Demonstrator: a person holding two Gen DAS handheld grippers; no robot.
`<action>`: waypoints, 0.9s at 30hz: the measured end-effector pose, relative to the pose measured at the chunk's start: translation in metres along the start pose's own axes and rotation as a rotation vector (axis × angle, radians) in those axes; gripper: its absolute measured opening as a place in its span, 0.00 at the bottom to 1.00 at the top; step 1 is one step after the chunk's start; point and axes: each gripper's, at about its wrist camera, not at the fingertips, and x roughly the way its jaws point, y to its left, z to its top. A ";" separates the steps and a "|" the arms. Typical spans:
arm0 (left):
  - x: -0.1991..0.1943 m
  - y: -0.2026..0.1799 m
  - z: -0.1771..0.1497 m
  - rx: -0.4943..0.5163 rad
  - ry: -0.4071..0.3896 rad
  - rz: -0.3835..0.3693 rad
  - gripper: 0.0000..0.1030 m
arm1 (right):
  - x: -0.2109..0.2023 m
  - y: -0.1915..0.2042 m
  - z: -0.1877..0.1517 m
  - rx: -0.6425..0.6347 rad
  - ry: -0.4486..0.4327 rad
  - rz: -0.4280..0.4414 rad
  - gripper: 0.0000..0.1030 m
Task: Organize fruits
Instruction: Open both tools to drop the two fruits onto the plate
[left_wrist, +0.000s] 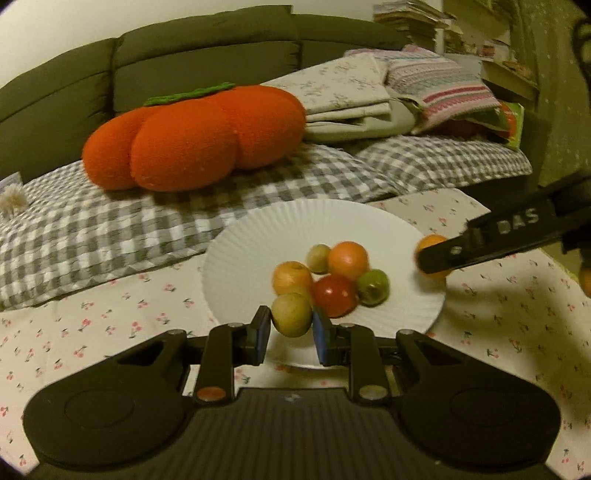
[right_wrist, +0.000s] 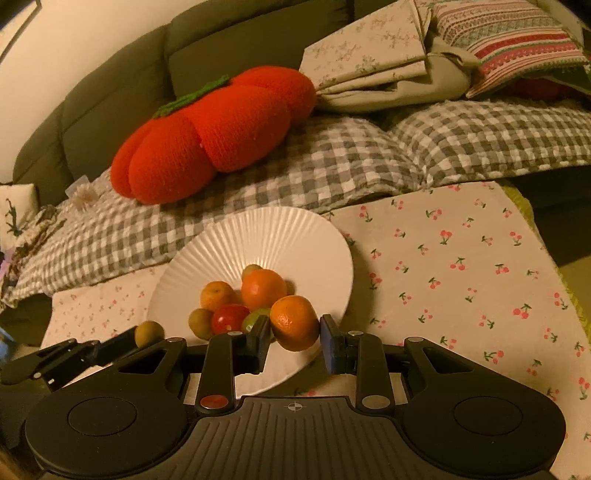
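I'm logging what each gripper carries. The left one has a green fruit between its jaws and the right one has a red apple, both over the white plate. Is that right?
Not quite. The right gripper has an orange between its jaws, not a red apple; the right wrist view shows it. The red fruit lies on the plate. The left gripper does hold a green fruit.

Left wrist view low and close at the plate's (left_wrist: 258, 236) 6 o'clock, facing the sofa (left_wrist: 207, 55), right view nearer its 4 o'clock, both sharing plate, pumpkin cushion (right_wrist: 214, 136).
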 end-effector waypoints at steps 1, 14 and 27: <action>0.000 -0.002 0.000 0.005 -0.005 -0.003 0.23 | 0.002 0.001 -0.001 -0.008 0.004 0.004 0.27; -0.008 0.005 0.003 -0.061 -0.025 -0.018 0.43 | 0.002 -0.005 -0.001 0.058 -0.005 0.046 0.40; -0.036 0.029 0.001 -0.199 0.033 -0.003 0.43 | -0.012 -0.007 0.001 0.120 0.004 0.035 0.43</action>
